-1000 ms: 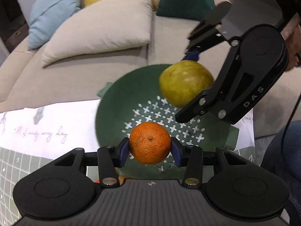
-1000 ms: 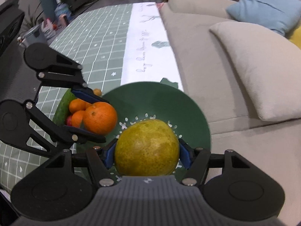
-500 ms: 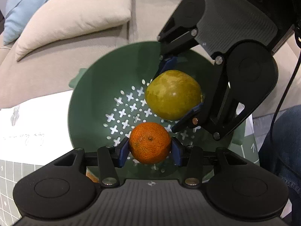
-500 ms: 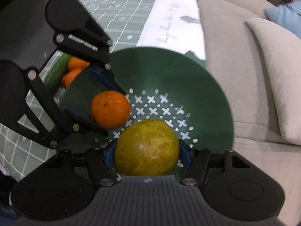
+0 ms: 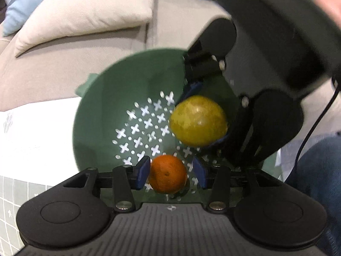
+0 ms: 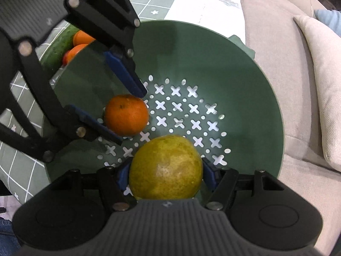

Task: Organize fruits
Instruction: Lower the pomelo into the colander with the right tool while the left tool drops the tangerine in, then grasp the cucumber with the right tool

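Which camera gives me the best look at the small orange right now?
The right wrist view: the orange sits unobstructed in the green colander. In the left wrist view the orange is lower, partly hidden behind the left gripper's fingers.

Left gripper (image 5: 170, 173) jaws opening

place: home living room | evidence: beige sofa (image 5: 74, 68) with cushions (image 5: 85, 10); table under green checked cloth (image 6: 19, 166)

My left gripper (image 5: 170, 173) is opening its blue-padded fingers (image 5: 141, 172) around a small round orange (image 5: 168, 173) inside the green perforated plastic colander (image 5: 102, 111). My right gripper (image 5: 204, 115) clamps a yellow-green round citrus fruit (image 5: 198, 120) over the bowl; beige sofa cushions (image 5: 85, 15) lie behind.
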`<state>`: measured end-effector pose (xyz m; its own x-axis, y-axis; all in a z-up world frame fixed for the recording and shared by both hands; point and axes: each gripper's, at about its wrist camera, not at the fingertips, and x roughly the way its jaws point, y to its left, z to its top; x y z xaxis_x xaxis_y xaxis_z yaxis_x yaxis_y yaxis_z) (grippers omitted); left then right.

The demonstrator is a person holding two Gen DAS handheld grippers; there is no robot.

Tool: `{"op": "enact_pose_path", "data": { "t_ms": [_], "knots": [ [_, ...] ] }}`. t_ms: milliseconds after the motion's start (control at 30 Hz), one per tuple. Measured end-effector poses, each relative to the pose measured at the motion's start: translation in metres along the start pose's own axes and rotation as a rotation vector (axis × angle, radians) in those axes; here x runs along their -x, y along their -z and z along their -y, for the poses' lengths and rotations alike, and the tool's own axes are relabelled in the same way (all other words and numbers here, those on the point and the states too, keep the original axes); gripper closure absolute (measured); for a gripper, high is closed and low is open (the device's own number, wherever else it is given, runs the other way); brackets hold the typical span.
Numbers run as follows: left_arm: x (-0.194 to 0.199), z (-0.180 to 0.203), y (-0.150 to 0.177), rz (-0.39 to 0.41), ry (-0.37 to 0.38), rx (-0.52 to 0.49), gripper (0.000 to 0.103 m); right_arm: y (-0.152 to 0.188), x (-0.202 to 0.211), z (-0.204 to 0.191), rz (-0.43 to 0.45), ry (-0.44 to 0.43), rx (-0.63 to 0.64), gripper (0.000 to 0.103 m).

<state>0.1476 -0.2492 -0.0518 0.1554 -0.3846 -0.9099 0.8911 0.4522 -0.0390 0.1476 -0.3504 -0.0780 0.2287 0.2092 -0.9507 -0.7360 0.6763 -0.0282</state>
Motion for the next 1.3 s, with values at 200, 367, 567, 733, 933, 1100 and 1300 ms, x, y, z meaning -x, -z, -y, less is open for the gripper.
{"op": "enact_pose_path", "data": {
  "t_ms": [200, 367, 567, 733, 933, 1100, 1300],
  "knots": [
    [0.036, -0.002, 0.01, 0.104, -0.045, 0.087, 0.038, -0.005, 0.019, -0.008, 0.064, 0.082, 0.006, 0.017],
    [0.069, 0.005, 0.027, 0.207, -0.166, 0.149, 0.036, -0.015, 0.051, -0.015, 0.146, 0.131, -0.045, 0.017],
    [0.103, -0.009, 0.056, 0.251, -0.214, 0.349, 0.03, -0.018, 0.091, -0.039, 0.229, 0.226, -0.115, 0.017],
    [0.128, -0.018, 0.092, 0.261, -0.257, 0.482, 0.03, -0.026, 0.122, -0.077, 0.291, 0.276, -0.172, 0.017],
    [0.157, -0.015, 0.146, 0.278, -0.366, 0.571, 0.03, -0.041, 0.134, -0.128, 0.364, 0.307, -0.272, 0.017],
    [0.177, -0.017, 0.195, 0.264, -0.416, 0.651, 0.024, -0.044, 0.129, -0.172, 0.42, 0.293, -0.372, 0.017],
    [0.174, -0.022, 0.241, 0.231, -0.408, 0.715, 0.025, -0.045, 0.093, -0.207, 0.412, 0.214, -0.478, 0.02]
  ]
}}
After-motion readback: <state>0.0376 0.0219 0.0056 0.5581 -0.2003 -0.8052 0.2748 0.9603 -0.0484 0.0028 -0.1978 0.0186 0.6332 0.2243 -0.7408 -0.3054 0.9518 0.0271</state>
